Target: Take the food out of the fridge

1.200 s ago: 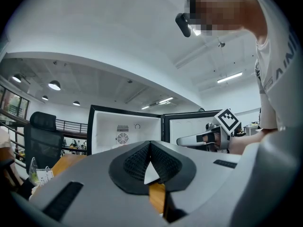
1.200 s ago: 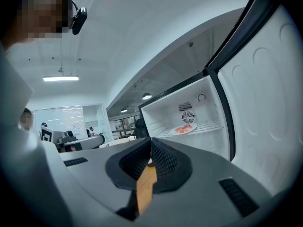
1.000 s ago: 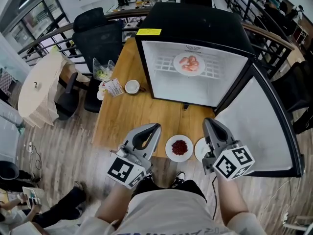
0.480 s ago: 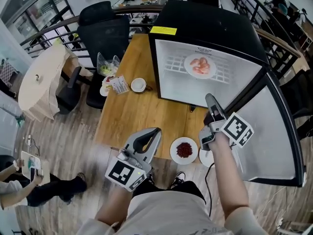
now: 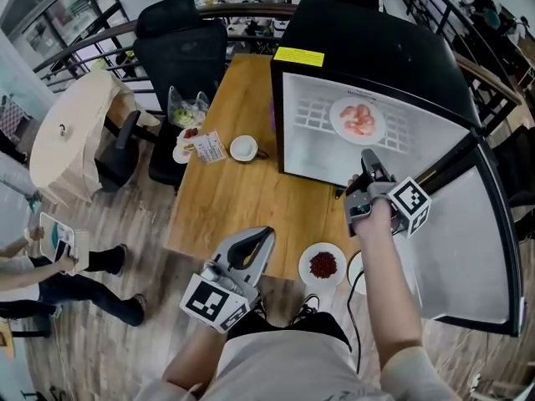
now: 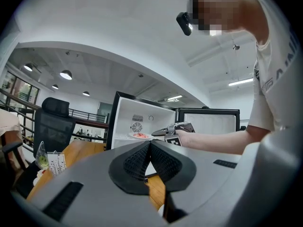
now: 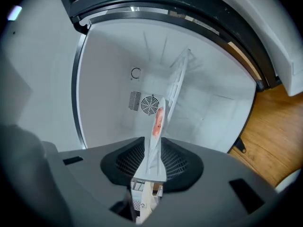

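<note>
Closest to us, the left tongs [image 5: 262,239] hang low over the near edge of the surface [image 5: 234,190], pads pressed together on nothing. We judge they are parked there to stay out of the reach. Just to their right, on the wood, sits a small dish [image 5: 305,261] of red bits [image 5: 323,265]. Farther ahead the right tongs [image 5: 368,155] are stretched into the open fridge [image 5: 368,32]. They are rolled on their side so that one jaw goes over and the other under the near rim of the plate [image 5: 337,119], and the pads sit against it, pinching that rim. Holding it flat this way should keep the pink food [image 5: 361,119], just past the tips, from sliding. The plate looks to rest on the wire shelf [image 5: 311,117], not yet lifted as far as we can tell. Beyond the tips the fan [image 7: 149,104] marks the back wall.
</note>
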`<state>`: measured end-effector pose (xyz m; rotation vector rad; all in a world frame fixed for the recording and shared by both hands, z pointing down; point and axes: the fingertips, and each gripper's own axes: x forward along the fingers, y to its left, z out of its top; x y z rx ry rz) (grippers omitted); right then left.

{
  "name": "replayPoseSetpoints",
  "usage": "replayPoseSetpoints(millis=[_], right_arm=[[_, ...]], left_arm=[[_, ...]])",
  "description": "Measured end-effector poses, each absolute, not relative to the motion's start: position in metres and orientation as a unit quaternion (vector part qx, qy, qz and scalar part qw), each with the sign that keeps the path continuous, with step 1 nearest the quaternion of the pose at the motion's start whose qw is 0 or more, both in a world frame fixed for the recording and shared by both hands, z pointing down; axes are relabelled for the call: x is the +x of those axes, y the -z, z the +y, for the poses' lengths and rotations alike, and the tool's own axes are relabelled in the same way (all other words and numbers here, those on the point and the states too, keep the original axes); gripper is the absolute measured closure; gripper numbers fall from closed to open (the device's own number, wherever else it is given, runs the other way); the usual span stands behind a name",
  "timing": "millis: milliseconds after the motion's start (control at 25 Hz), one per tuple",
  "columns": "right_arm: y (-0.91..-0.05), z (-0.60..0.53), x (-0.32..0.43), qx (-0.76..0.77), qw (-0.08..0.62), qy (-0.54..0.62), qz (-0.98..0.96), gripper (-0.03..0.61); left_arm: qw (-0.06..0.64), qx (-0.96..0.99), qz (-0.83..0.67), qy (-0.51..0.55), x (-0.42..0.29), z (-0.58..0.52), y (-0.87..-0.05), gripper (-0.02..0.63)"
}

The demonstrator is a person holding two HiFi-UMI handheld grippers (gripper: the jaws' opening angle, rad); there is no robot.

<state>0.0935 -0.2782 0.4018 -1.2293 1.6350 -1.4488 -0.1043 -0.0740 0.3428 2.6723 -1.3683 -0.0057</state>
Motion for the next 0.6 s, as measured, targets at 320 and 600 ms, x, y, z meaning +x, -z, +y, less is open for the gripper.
replayPoseSetpoints(millis=[320, 600], right_arm=[[-0.416, -0.307, 0.088, -0.472, 0.339, 0.566, 0.585, 0.479], [-0.423, -0.319, 0.091, -0.473, 0.357, 0.577, 0.562, 0.480]], left_arm=[[0.077, 0.887, -0.456, -0.003, -0.120, -0.089, -0.351, 0.606], [0.082, 0.883, -0.461, -0.007, -0.132, -0.096, -0.356, 0.606]])
